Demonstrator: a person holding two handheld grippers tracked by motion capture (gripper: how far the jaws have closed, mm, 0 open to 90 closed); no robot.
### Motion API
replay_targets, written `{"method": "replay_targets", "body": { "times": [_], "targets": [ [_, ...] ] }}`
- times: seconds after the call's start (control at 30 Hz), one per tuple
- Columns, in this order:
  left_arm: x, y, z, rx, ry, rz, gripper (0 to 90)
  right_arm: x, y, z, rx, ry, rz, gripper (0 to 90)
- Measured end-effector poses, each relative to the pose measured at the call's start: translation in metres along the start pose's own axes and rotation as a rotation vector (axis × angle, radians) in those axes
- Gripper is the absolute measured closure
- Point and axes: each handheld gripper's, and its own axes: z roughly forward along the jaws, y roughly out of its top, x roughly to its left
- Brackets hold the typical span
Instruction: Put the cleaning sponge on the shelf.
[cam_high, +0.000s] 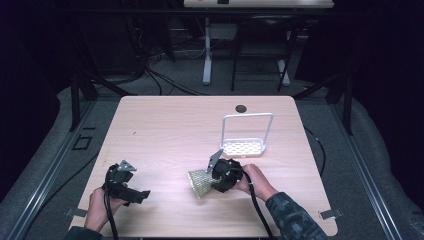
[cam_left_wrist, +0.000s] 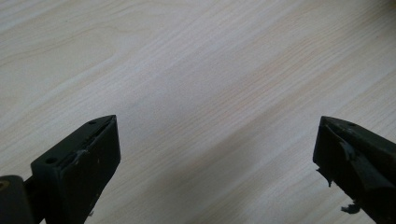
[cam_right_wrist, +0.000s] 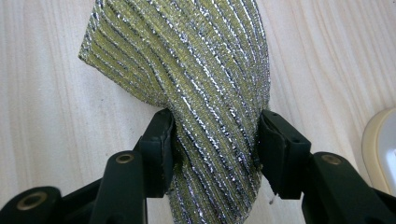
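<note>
From where I sit, my left gripper (cam_high: 134, 192) rests low on the pale wood-grain table (cam_high: 165, 130), at about eight o'clock from the table's middle. In the left gripper view its two black jaws stand spread wide with bare wood between them, so that hand has no part in the work yet.

Moving right, the shimmering gold-and-silver ribbed scouring sponge (cam_high: 199, 182) lies near the front of the table, at about five o'clock from the middle. My right gripper (cam_high: 212, 181) has it. In the right gripper view the sponge (cam_right_wrist: 201, 93) sits squarely between the black jaws, which press in on both its sides and pinch it at its narrow end (the fabric bulges out past the pads). The wider end fans out toward twelve o'clock in that view, over the wood.

Further right and farther back, at about one o'clock from the sponge, stands the small white plastic drain rack with a tall wire loop (cam_high: 243, 146), apart from the sponge and with nothing in its perforated tray.

My reading: the grasp is made. Lifting the sponge and carrying it is what remains, and the rack looks the likely place for it.
</note>
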Motion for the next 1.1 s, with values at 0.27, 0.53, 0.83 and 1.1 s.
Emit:
{"method": "replay_targets", "body": {
  "times": [0.27, 0.53, 0.83, 1.1],
  "targets": [
    [0.0, 0.0, 0.0, -0.002, 0.003, -0.002, 1.1, 0.002, -0.003, -0.009, 0.005, -0.019, 0.006, 49.3],
    [0.001, -0.001, -0.001, -0.006, 0.006, -0.005, 1.1, 0.001, -0.008, -0.018, 0.007, -0.035, 0.028, 48.8],
    [0.001, -0.002, -0.002, -0.004, 0.016, -0.011, 1.1, -0.002, -0.014, -0.026, 0.017, -0.058, 0.052, 48.1],
    [0.003, -0.002, -0.003, -0.009, 0.027, -0.016, 1.0, -0.006, -0.02, -0.032, 0.014, -0.078, 0.091, 47.4]
  ]
}}
